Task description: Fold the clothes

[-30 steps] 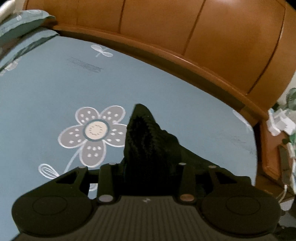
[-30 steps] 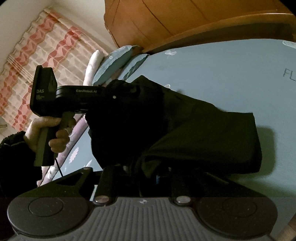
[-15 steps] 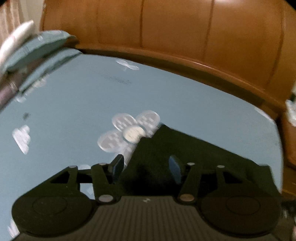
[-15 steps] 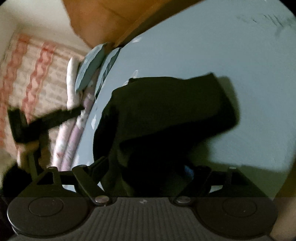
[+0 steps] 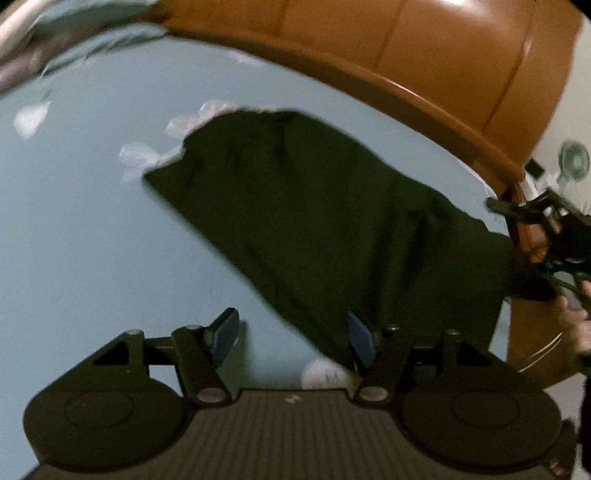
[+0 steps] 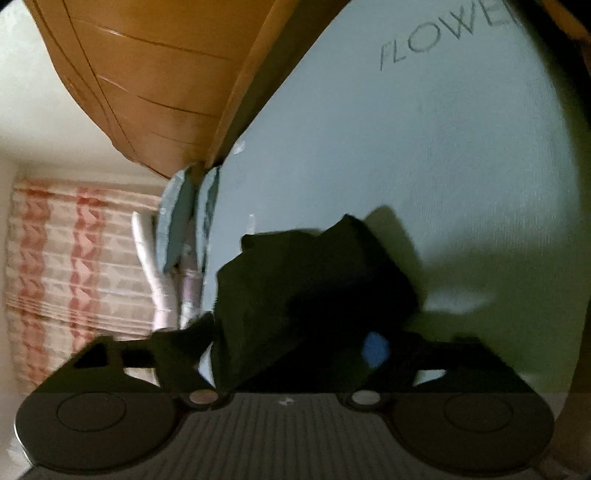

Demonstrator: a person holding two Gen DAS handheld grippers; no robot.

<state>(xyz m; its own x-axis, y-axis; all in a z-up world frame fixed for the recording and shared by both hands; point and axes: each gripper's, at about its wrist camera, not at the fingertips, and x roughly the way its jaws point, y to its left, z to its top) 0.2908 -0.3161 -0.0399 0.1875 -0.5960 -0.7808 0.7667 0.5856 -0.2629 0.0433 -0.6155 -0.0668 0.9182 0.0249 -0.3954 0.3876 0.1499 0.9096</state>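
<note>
A black garment (image 5: 314, 214) lies spread on the light blue bed sheet (image 5: 92, 240), running from the upper left toward the right edge. My left gripper (image 5: 291, 332) hangs just above the sheet with its jaws opening; only bare sheet shows between the blue pads (image 5: 225, 332), and the garment's near corner brushes the right one. My right gripper (image 5: 546, 236) shows at the garment's far right end, held by a hand (image 5: 576, 325). In the right wrist view the garment (image 6: 314, 280) is bunched between that gripper's (image 6: 291, 339) closing jaws, with one blue pad (image 6: 375, 349) left bare.
A wooden headboard (image 5: 406, 55) curves along the far edge of the bed. Pillows (image 6: 184, 221) and a pink patterned curtain (image 6: 74, 258) stand at one end. A small fan (image 5: 572, 160) sits on a stand past the bed's right corner. Grey lettering (image 6: 443, 33) marks the sheet.
My left gripper let go of the garment and pulled back; the cloth now lies flat. My right gripper rolled, sank toward the sheet and loosened its grip on the bunched end.
</note>
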